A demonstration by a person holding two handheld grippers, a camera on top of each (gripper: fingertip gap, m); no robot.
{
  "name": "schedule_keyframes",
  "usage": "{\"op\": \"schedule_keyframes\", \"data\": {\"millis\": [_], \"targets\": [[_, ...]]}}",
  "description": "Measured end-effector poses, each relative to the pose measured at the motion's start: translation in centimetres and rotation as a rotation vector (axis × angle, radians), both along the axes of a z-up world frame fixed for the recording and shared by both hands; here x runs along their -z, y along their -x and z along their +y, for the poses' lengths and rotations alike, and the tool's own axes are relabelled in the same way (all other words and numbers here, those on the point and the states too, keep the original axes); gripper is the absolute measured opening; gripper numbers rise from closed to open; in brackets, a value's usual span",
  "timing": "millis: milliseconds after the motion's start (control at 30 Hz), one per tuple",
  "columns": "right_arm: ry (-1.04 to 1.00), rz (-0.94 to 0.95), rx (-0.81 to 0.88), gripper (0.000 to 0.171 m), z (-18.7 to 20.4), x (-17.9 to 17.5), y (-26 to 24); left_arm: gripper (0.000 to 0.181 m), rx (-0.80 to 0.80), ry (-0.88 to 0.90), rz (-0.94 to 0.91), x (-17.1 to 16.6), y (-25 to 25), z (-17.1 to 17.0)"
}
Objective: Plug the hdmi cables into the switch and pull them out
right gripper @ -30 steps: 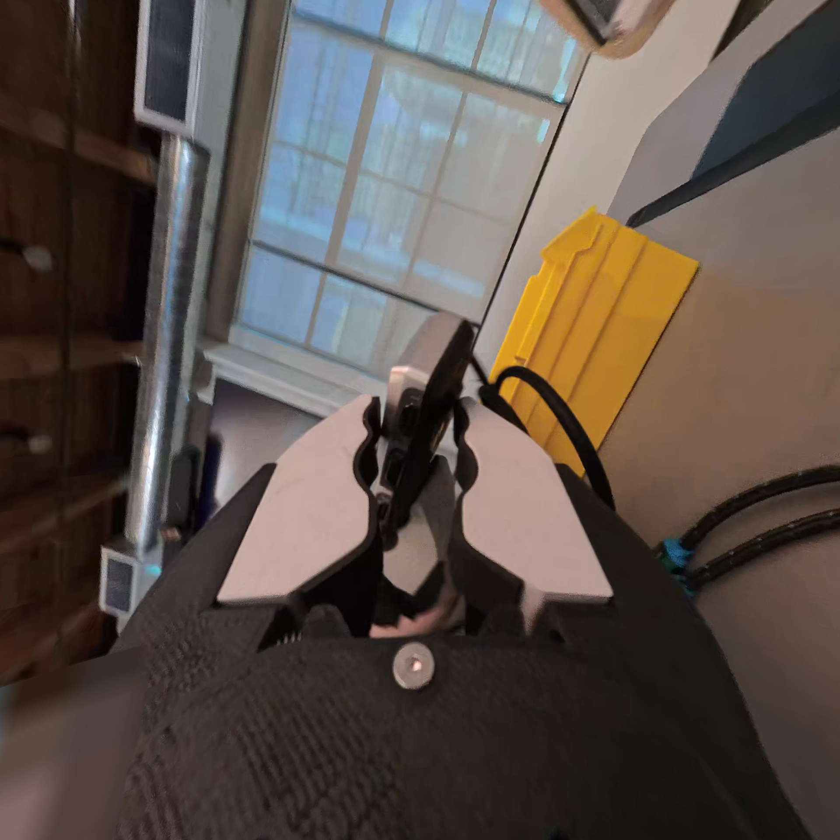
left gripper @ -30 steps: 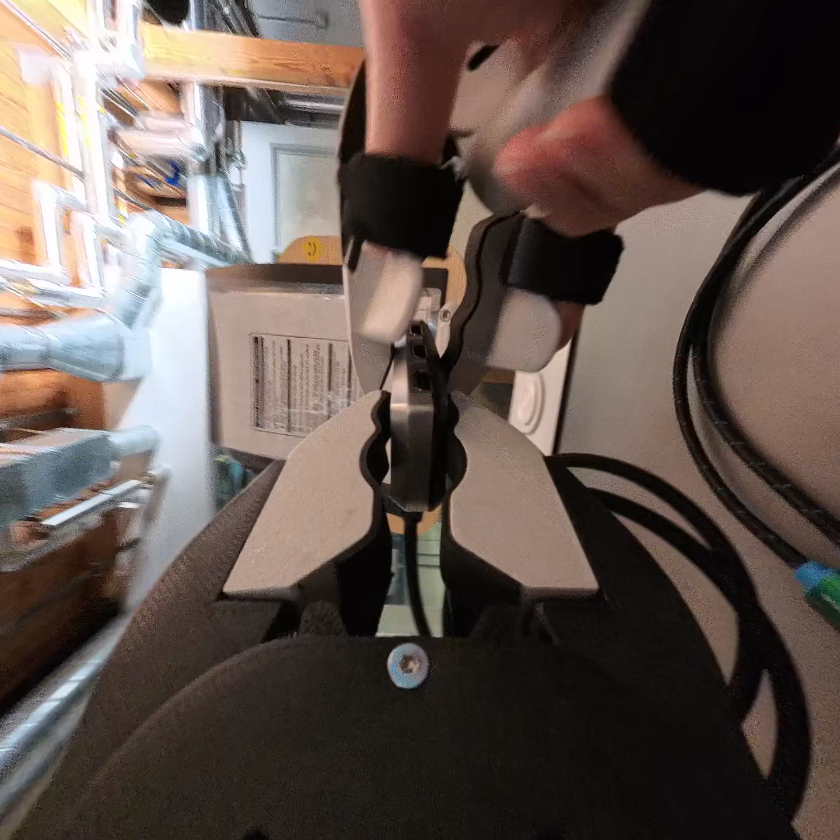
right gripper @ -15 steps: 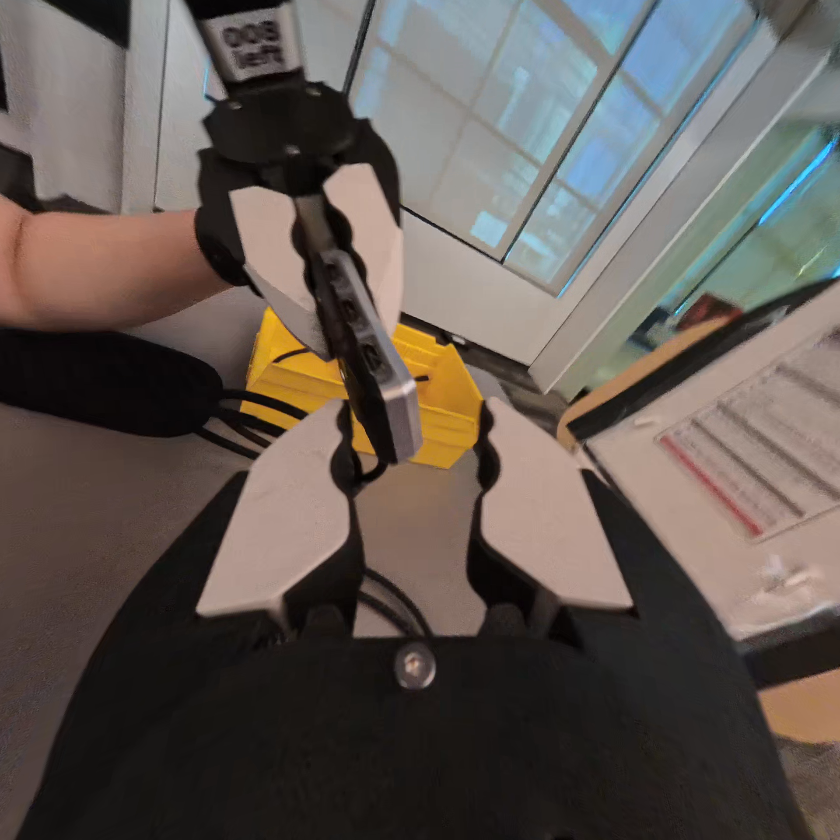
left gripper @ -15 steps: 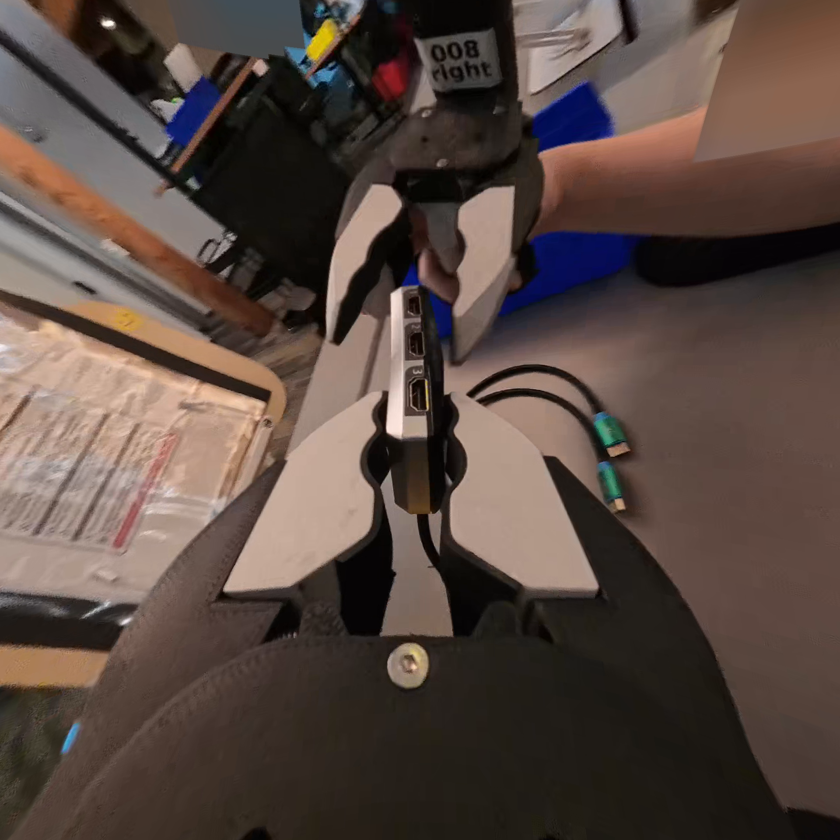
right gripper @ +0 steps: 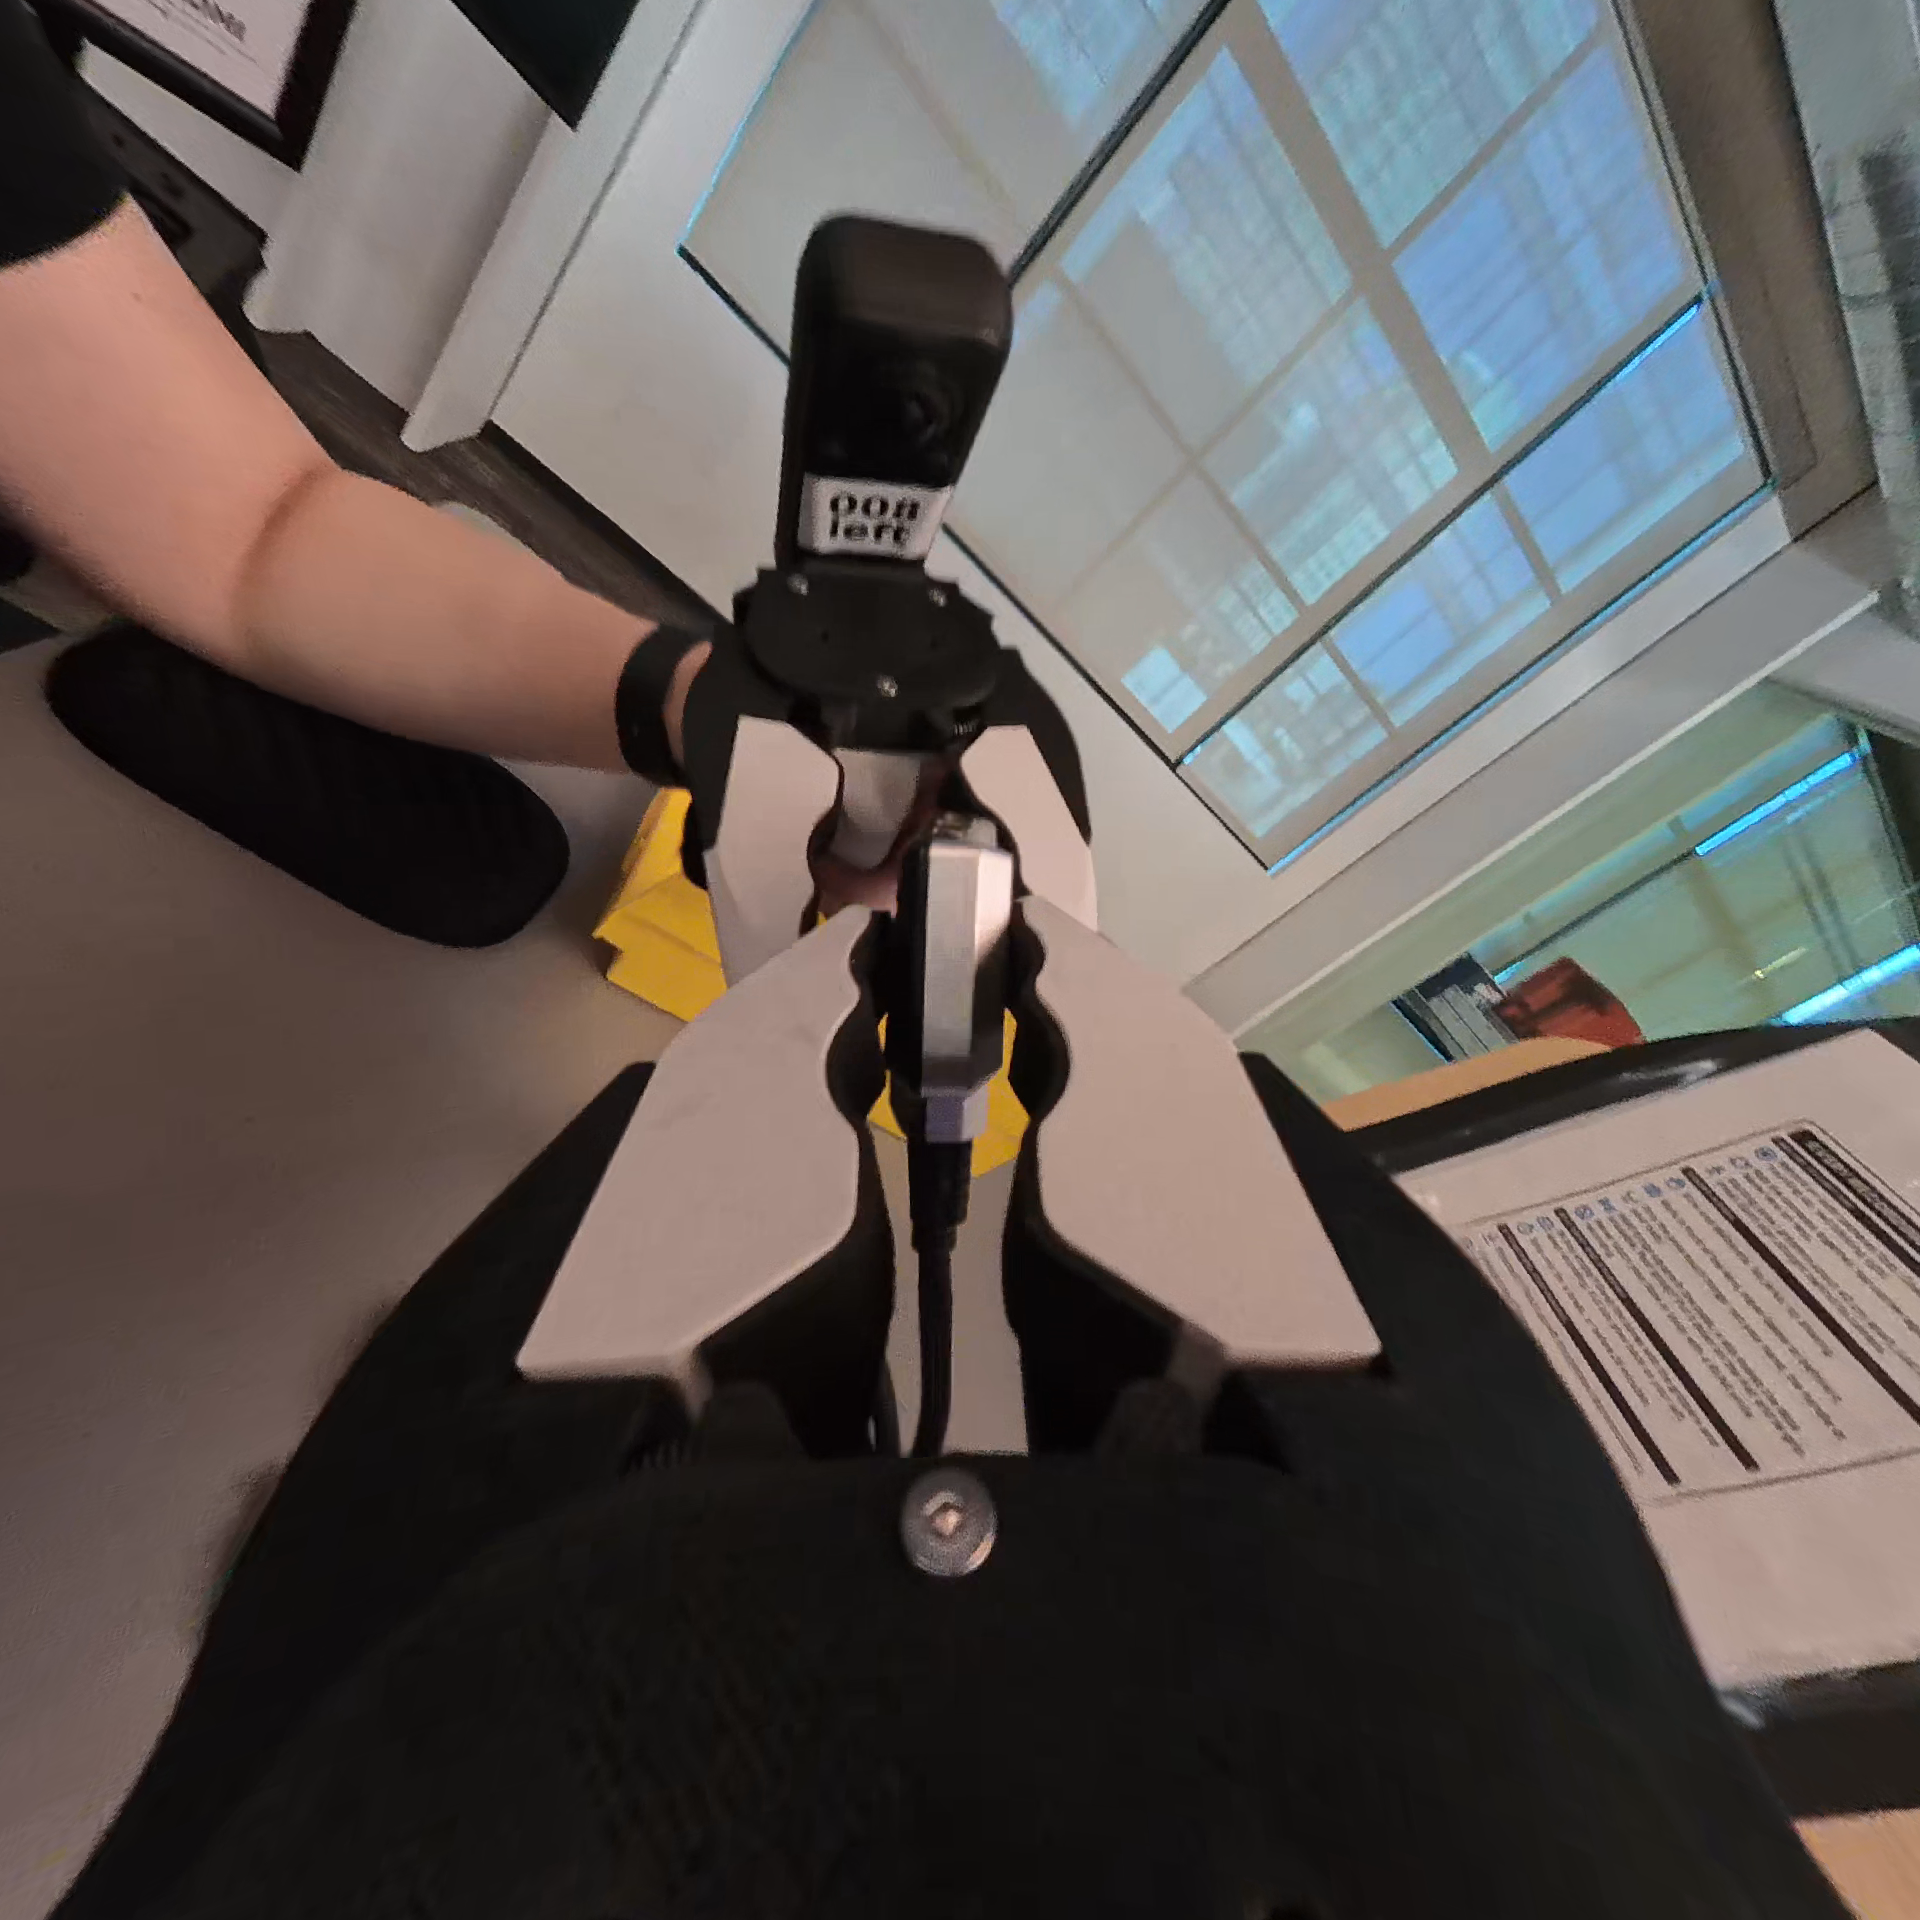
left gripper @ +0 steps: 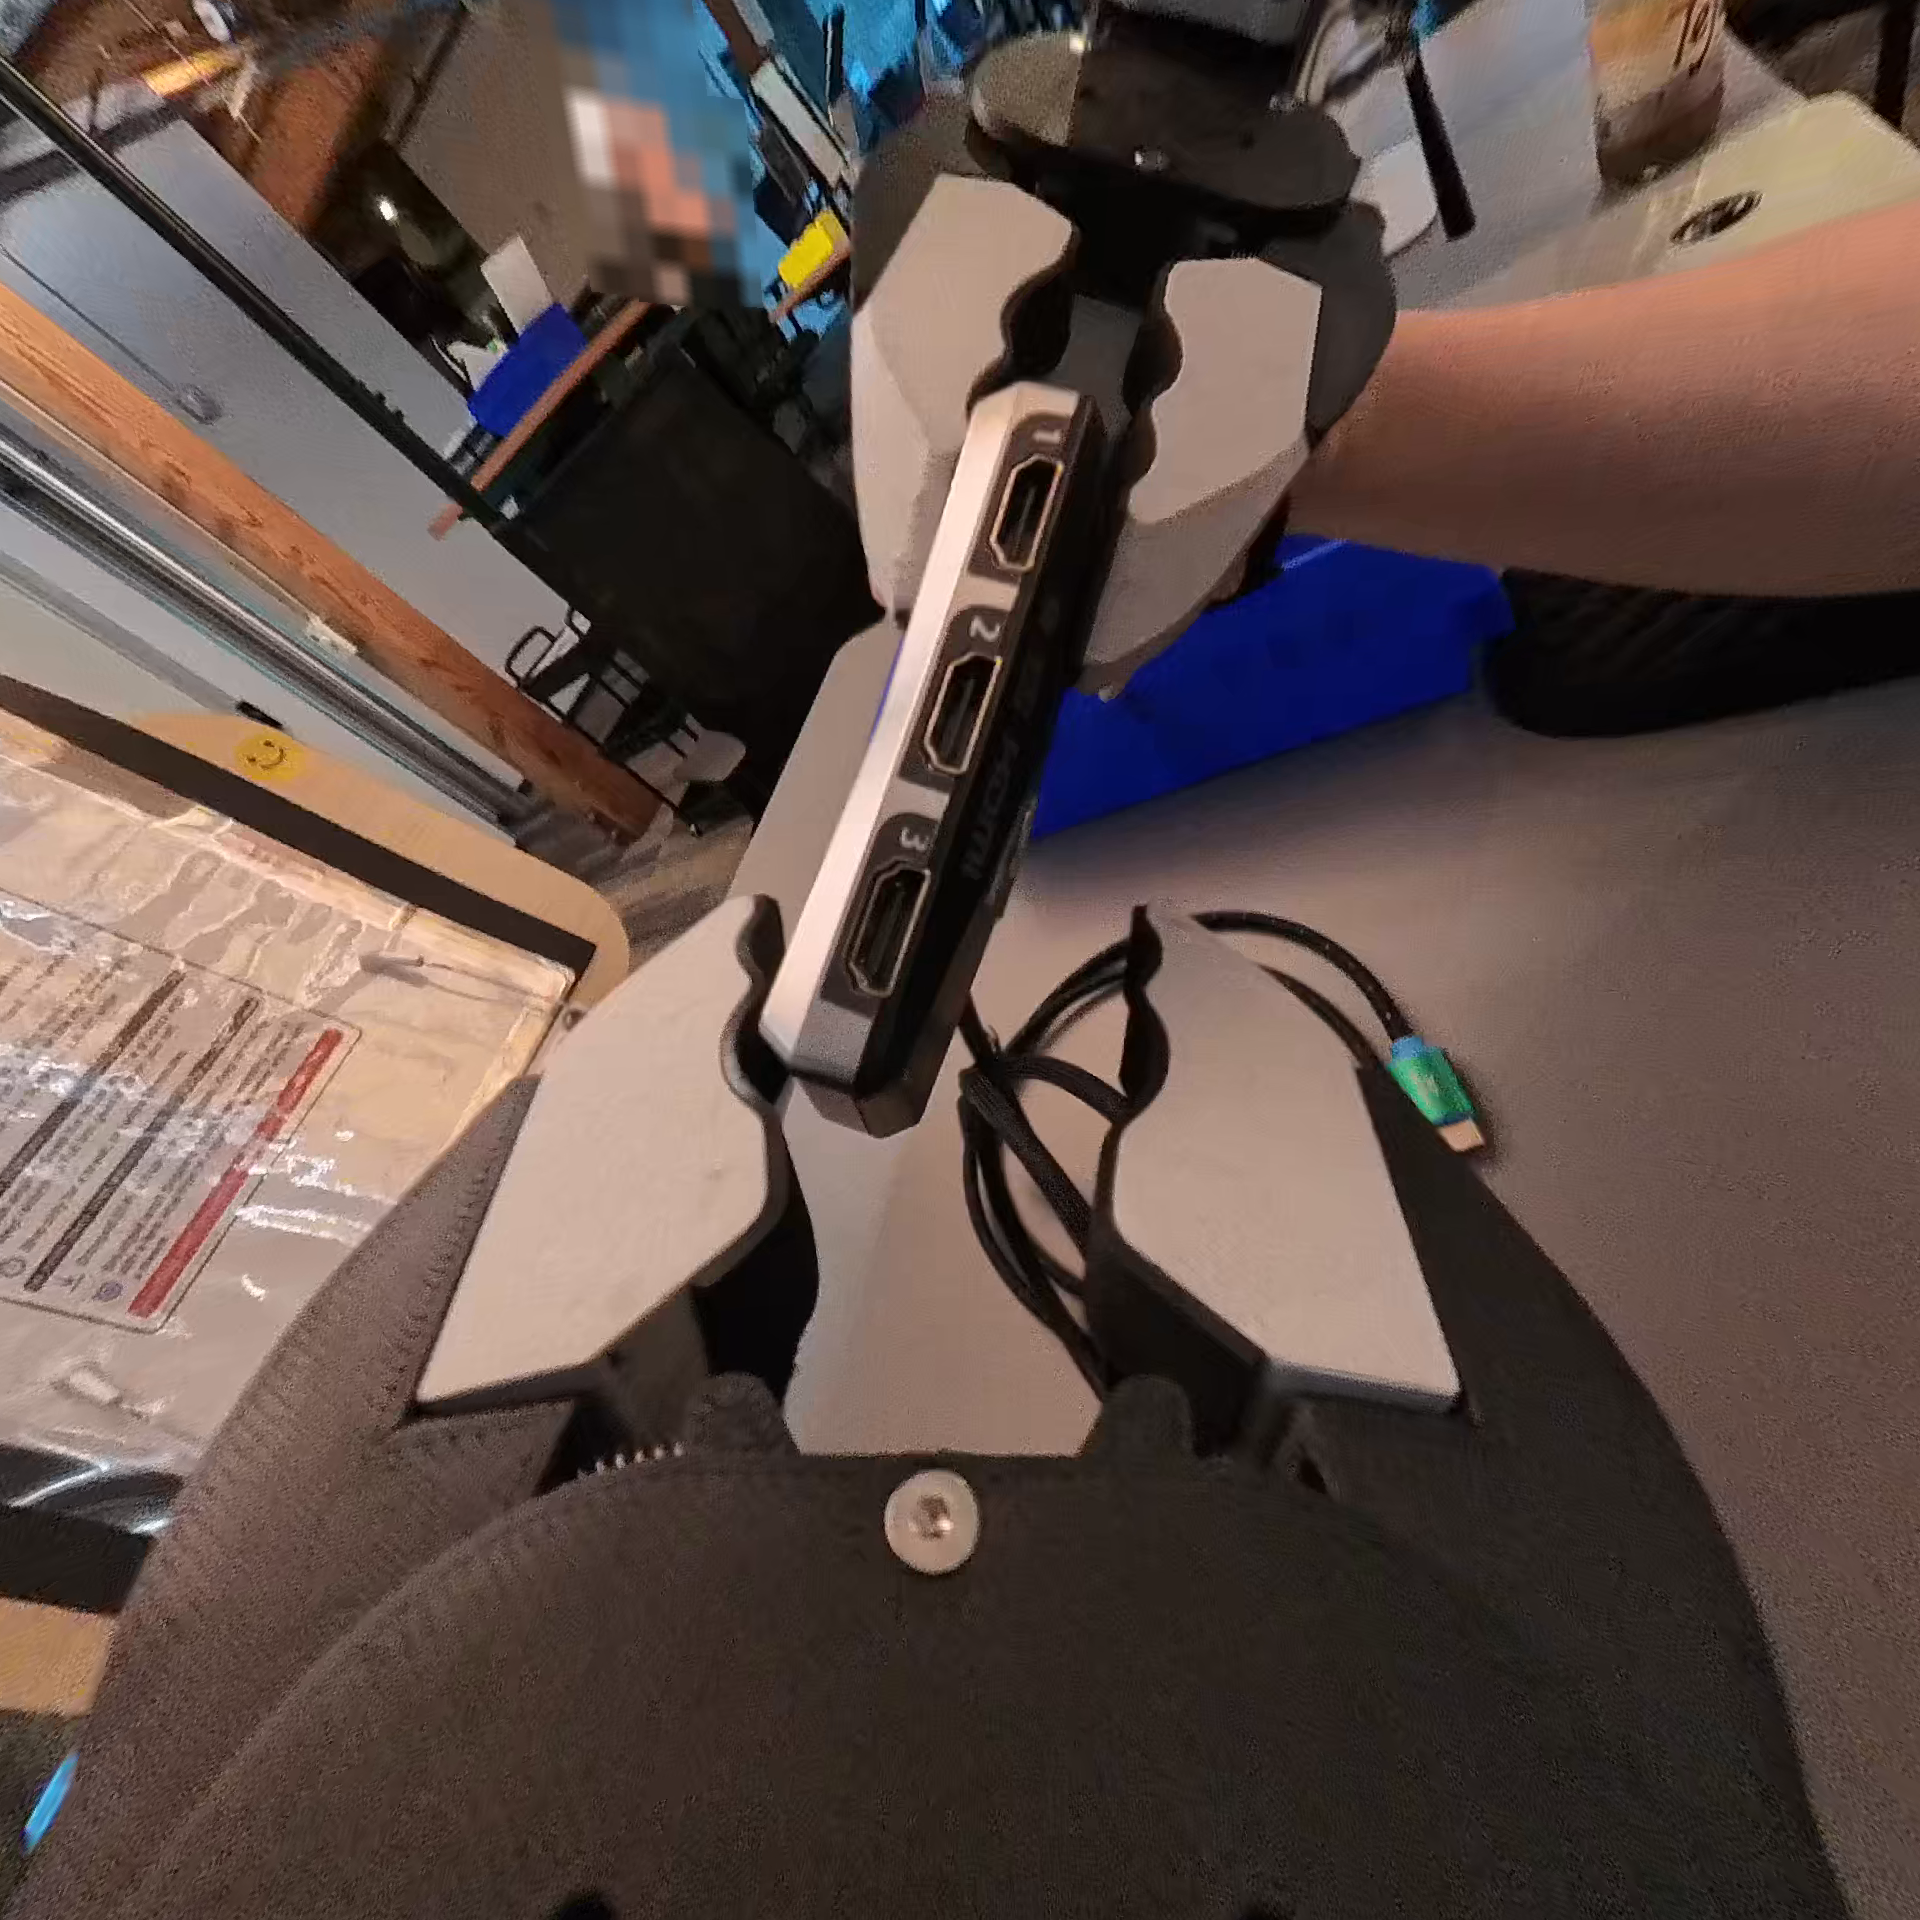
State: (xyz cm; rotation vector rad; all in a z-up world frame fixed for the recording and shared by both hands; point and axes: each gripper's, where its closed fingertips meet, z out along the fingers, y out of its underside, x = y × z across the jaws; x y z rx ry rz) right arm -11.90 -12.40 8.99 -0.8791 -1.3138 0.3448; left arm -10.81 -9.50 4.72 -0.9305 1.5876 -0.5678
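The HDMI switch point(left gripper: 935, 727) is a slim silver and black bar with three empty ports facing the left wrist view. My right gripper point(right gripper: 943, 914) is shut on it point(right gripper: 951, 977), and its black pigtail cable point(right gripper: 935, 1247) runs back between the fingers. In the left wrist view the right gripper point(left gripper: 997, 634) clamps the switch's far end. My left gripper point(left gripper: 945, 935) is open, and the switch's near end lies against its left finger point(left gripper: 623, 1143). A black braided HDMI cable point(left gripper: 1039, 1091) with a teal plug point(left gripper: 1434, 1086) lies on the grey table point(left gripper: 1610, 987).
A blue bin point(left gripper: 1299, 665) stands behind the right gripper. A yellow bin point(right gripper: 655, 935) stands behind the left gripper point(right gripper: 914, 894). A plastic-wrapped printed sheet point(left gripper: 208, 1091) lies at the table's side. A person's forearm point(right gripper: 364, 582) and a black pad point(right gripper: 312, 790) are at the left.
Half a second ago my left gripper was shut on the switch and the right was open around it. Now the right is shut on it and the left has opened.
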Motion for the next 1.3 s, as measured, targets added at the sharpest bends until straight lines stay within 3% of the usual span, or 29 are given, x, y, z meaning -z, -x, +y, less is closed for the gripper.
{"op": "schedule_keyframes", "data": {"millis": [33,133,367,567,733,867,967,1167,1300], "targets": [[0.004,0.013,-0.026,0.021,-0.4,-0.2,0.1,0.062,0.001,0.0,-0.024,-0.2,-0.1,0.0],[0.013,0.062,-0.094,0.021,-1.4,-1.1,0.2,0.062,0.072,0.077,-0.091,-0.7,-0.5,-1.3],[0.05,0.14,-0.233,0.021,-3.2,-2.3,0.4,0.036,0.157,0.071,-0.282,-2.9,-0.6,-3.7],[0.119,0.114,-0.208,0.024,-3.1,-2.2,-0.6,0.022,0.168,-0.004,-0.187,-2.5,-0.4,-5.0],[0.071,-0.065,-0.039,0.037,-3.4,-1.7,-0.1,0.022,0.165,-0.03,-0.057,-1.6,-0.1,-5.5],[0.103,-0.287,0.066,0.022,-3.5,0.4,0.3,0.022,0.14,-0.086,-0.009,-1.0,-0.1,-5.4],[0.001,-0.296,0.046,0.021,-4.0,0.0,0.5,0.024,0.139,-0.091,-0.079,-1.6,-0.1,-5.6],[-0.068,-0.274,-0.002,0.021,-4.2,-0.1,0.6,0.05,0.128,-0.057,-0.179,-1.8,-1.3,-5.8],[-0.071,-0.258,-0.043,0.021,-4.6,0.0,1.0,0.036,0.087,-0.169,-0.24,-2.3,-1.2,-5.5]]}}
